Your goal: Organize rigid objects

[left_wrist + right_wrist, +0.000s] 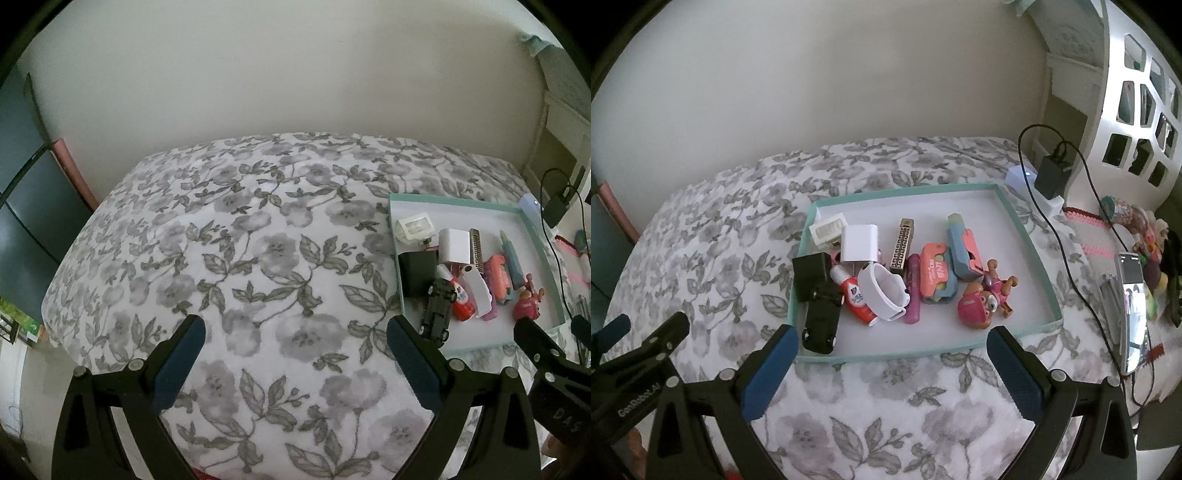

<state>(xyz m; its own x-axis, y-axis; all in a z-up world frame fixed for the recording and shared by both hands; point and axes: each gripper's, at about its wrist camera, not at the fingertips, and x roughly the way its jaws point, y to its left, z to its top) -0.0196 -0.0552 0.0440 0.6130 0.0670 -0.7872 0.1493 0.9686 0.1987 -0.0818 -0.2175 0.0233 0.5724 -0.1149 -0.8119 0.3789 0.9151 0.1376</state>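
Teal-rimmed tray (1027, 236) white inside, small rigid items heaped at left.

soft floral cloth bedspread (258, 240)

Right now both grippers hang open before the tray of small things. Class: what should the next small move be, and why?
Probably ease the right gripper forward to the black toy car: it lies nearest, at the tray's front corner, and both grippers are empty.
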